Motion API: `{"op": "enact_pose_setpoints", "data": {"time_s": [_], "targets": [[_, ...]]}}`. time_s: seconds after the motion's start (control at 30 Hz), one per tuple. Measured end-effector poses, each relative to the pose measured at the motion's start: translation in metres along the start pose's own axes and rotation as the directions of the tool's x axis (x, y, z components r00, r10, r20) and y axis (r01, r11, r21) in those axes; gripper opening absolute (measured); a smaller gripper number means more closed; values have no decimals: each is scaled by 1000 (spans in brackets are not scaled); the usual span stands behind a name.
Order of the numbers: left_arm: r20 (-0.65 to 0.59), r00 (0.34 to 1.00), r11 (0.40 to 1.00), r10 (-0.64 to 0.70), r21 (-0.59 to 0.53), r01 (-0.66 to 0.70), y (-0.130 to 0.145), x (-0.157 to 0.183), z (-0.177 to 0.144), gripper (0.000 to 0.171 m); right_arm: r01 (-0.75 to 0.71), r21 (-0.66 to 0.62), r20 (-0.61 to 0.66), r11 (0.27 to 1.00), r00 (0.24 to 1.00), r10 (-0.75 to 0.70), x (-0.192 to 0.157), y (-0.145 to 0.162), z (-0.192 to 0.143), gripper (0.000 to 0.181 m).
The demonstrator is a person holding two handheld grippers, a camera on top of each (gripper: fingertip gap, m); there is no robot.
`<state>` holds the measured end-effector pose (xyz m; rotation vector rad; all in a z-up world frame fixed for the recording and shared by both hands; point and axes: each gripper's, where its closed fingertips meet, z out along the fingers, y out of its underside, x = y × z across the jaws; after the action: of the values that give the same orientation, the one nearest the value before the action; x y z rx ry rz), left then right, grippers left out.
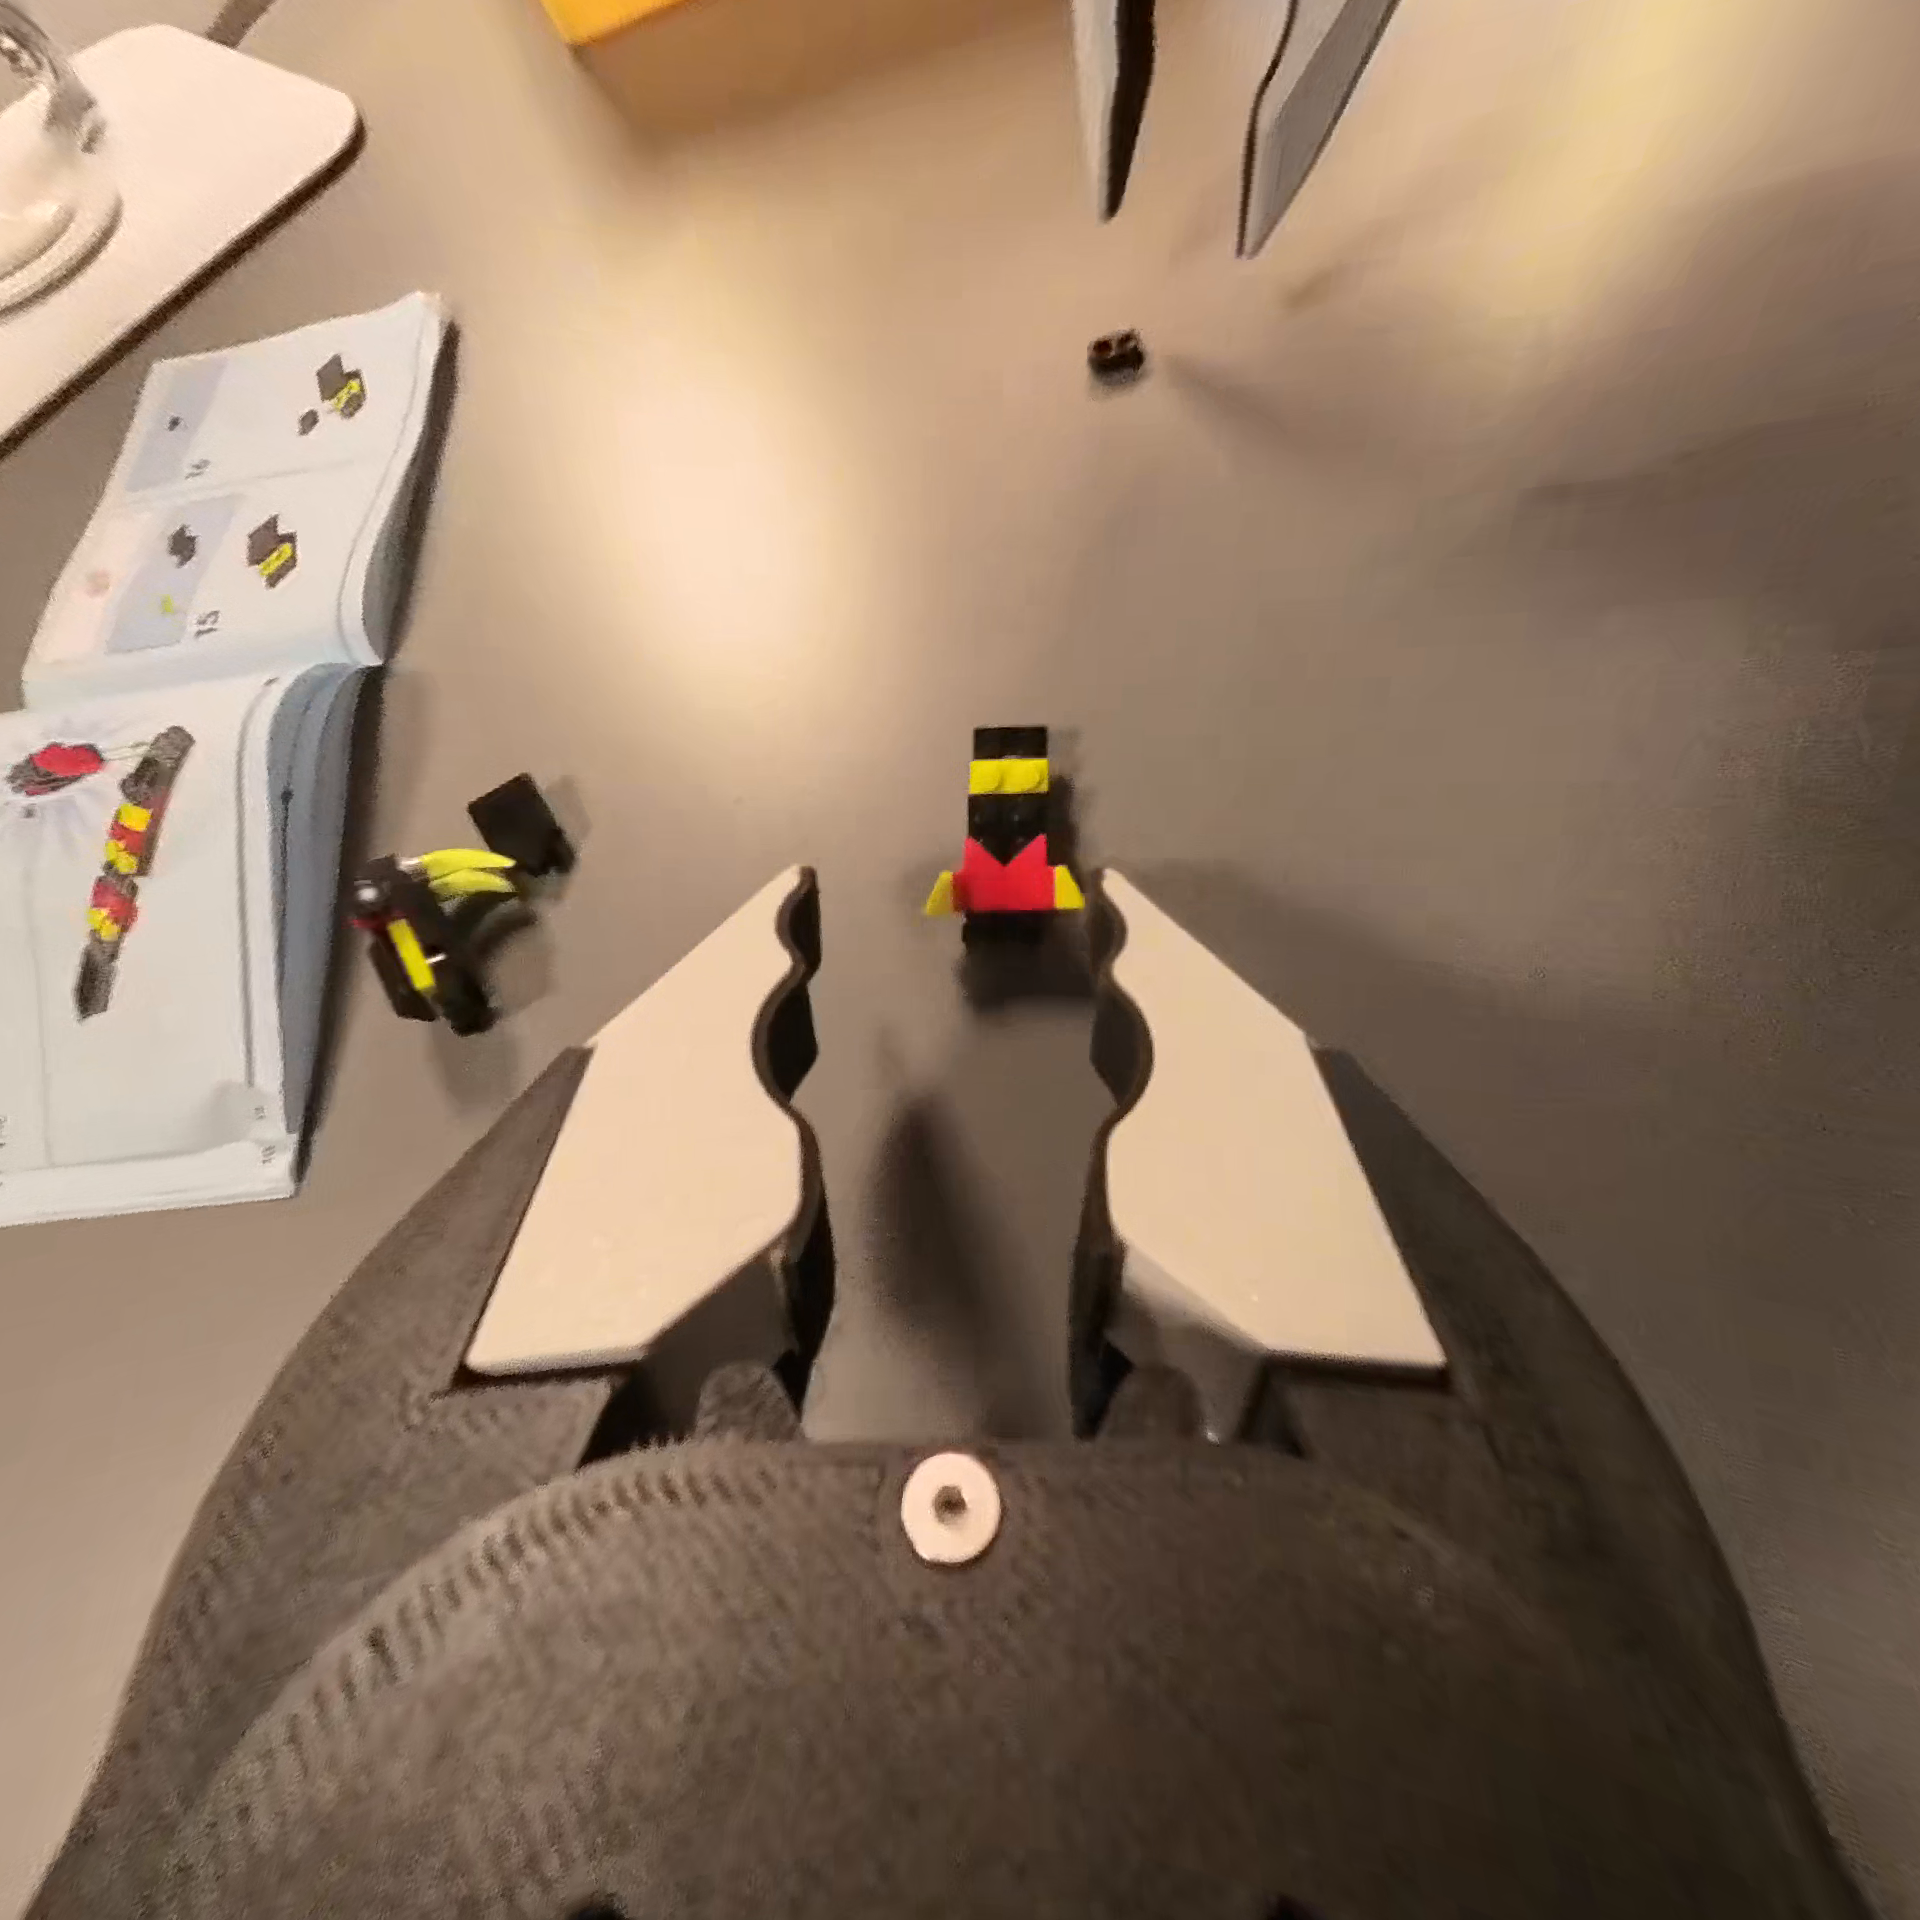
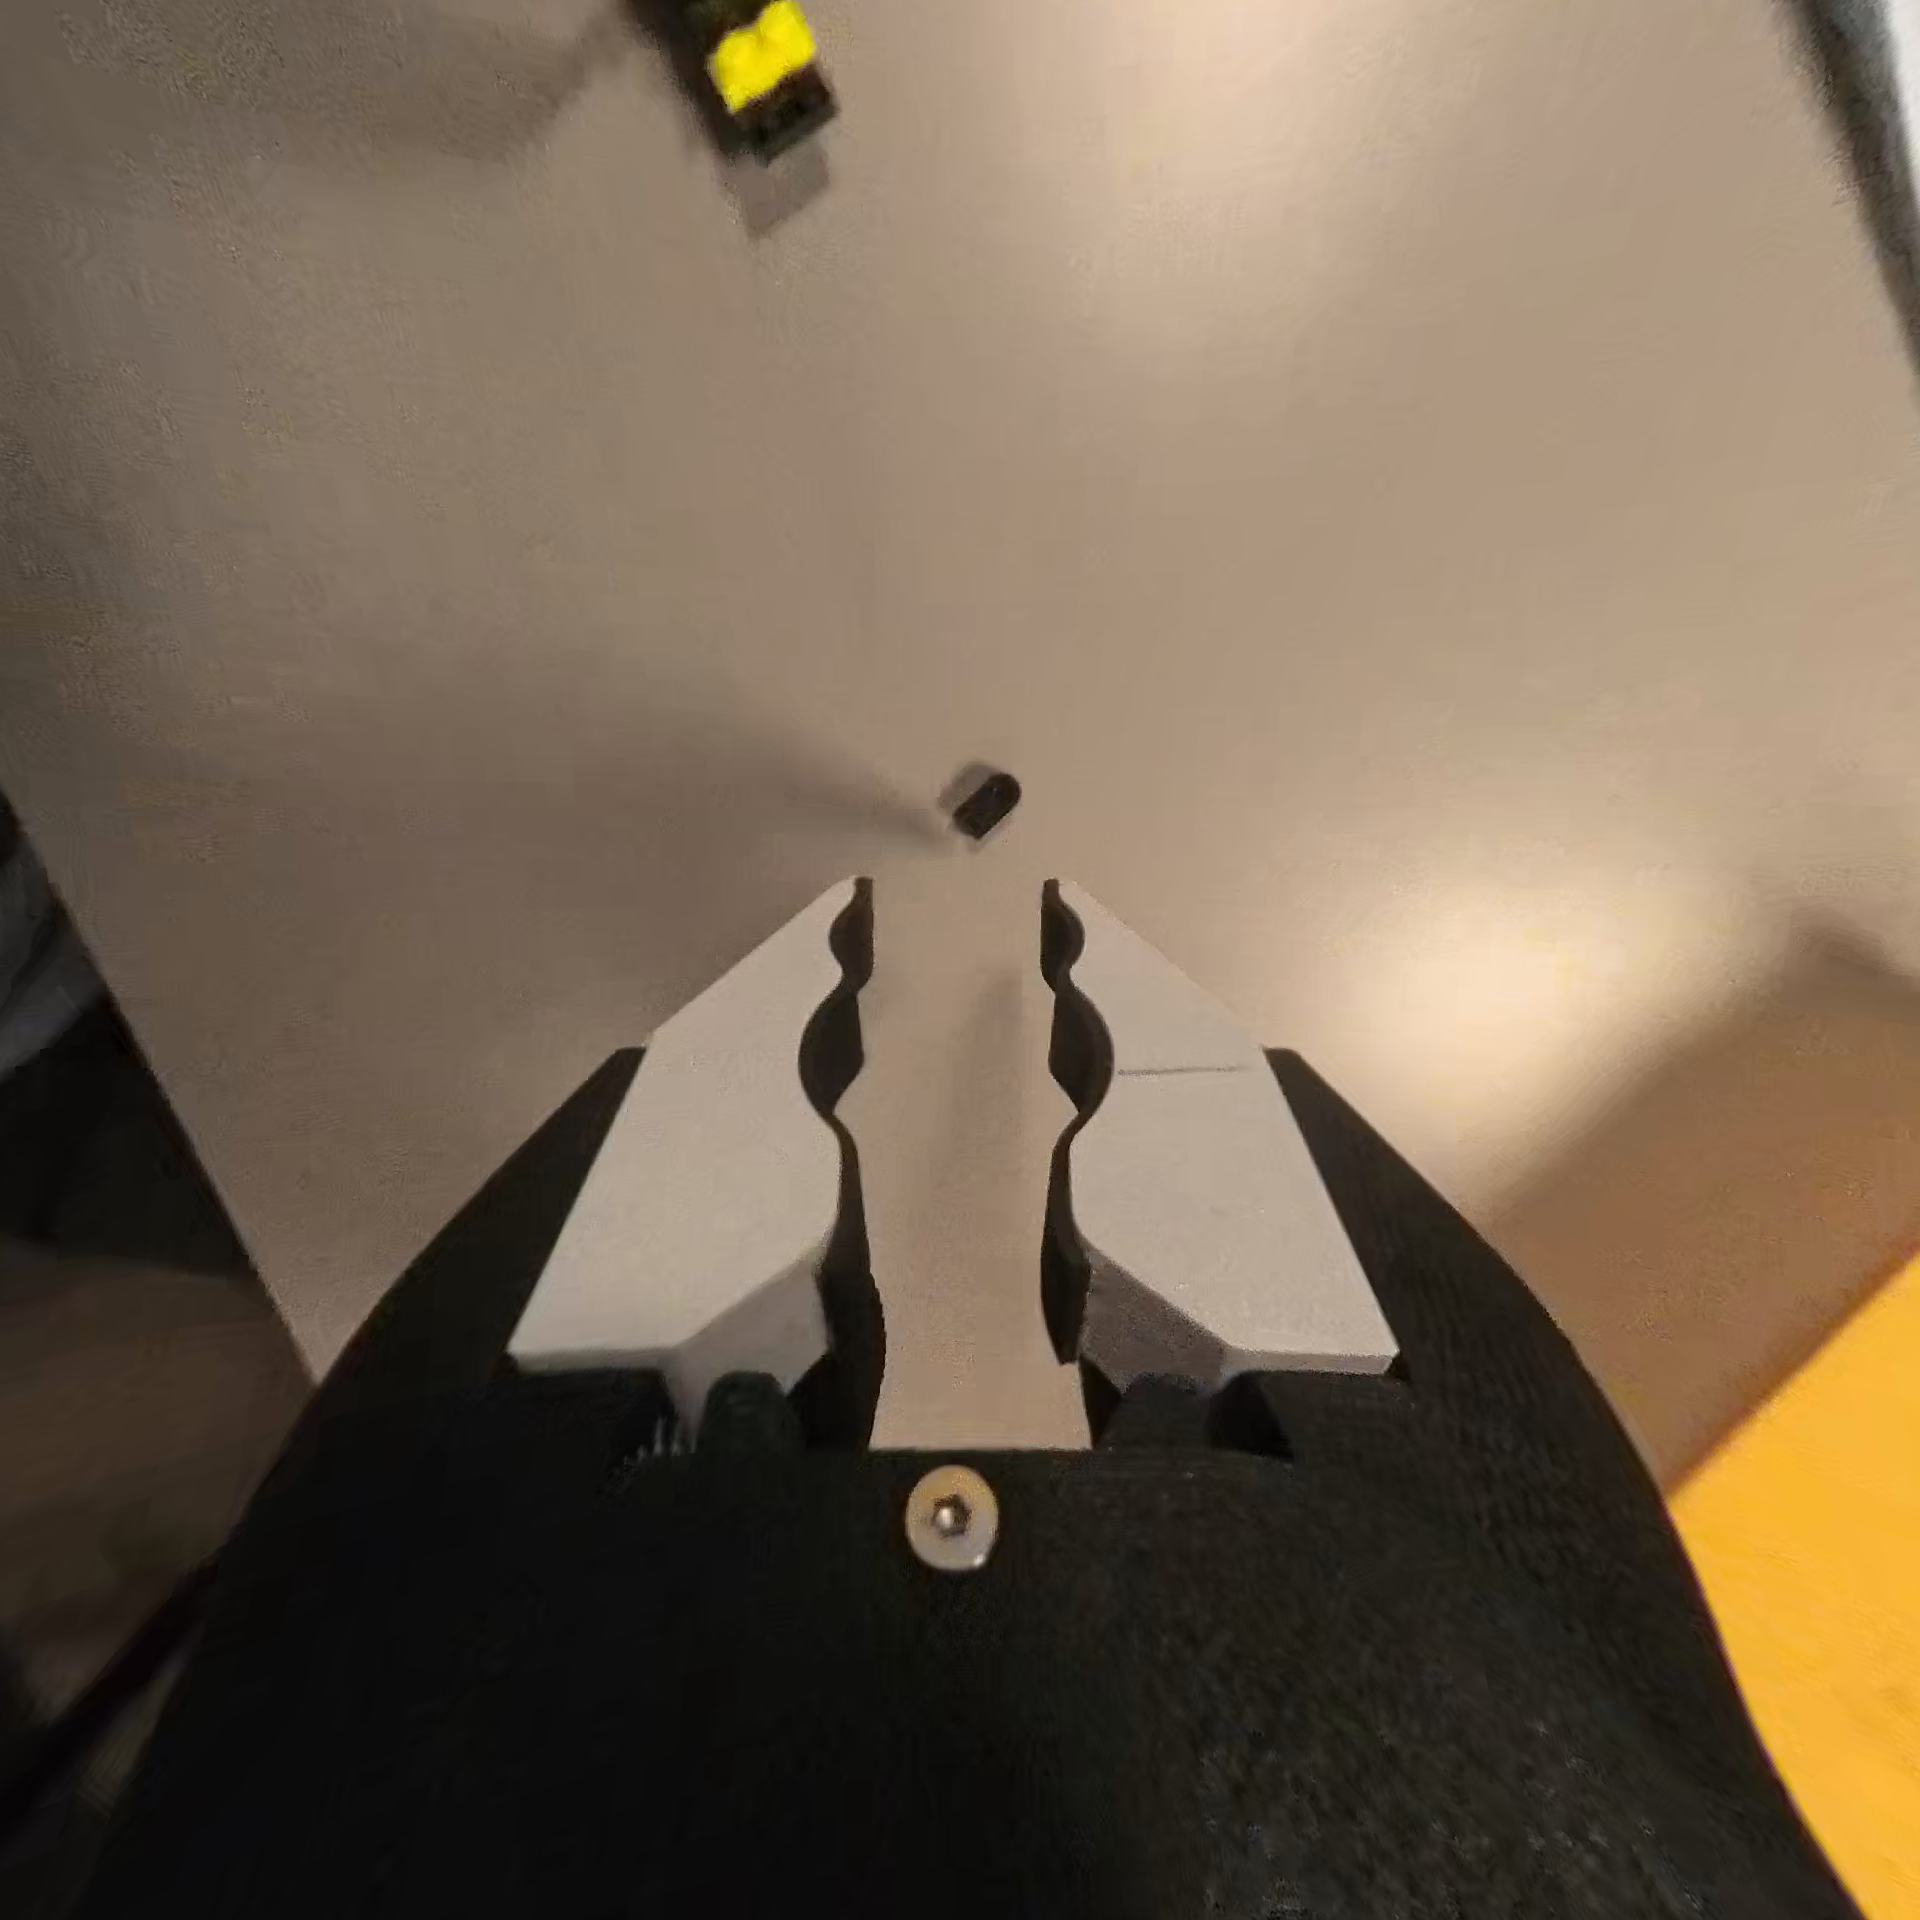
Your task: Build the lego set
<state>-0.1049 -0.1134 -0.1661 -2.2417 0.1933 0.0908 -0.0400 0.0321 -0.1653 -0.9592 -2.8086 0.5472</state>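
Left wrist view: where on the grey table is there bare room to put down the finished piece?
The widest bare stretch of grey table lies right of the black, red and yellow brick assembly, below the small black piece. It is crowded on the left, where the open instruction booklet, the black and yellow-clawed sub-assembly and the flat black plate cluster.

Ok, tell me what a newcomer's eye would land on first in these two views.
The black, red and yellow lego model on the grey table, just ahead of the open left gripper. Next, the open instruction booklet at the left edge, a smaller black and yellow build beside it. In the right wrist view, a tiny black piece lies before the open right gripper.
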Motion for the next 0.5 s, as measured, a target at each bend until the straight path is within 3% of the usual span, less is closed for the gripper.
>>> {"op": "enact_pose_setpoints", "data": {"time_s": [0.13,0.23,0.4,0.5], "targets": [[57,998,998,33,52,-36,-14,-4,-1,43,-211,220,-44,952,973,226,-1,-8,11,30],[63,998,998,-9,69,4,-18,-7,-2,45,-268,310,-125,912,940,318,1,-7,14,27],[-6,997,986,-80,146,80,-32,-1,-1,44,-306,360,-174,881,906,386,6,-8,21,18],[-5,997,988,-81,131,81,-30,-2,1,44,-233,329,-209,915,927,311,6,-12,23,7]]}}
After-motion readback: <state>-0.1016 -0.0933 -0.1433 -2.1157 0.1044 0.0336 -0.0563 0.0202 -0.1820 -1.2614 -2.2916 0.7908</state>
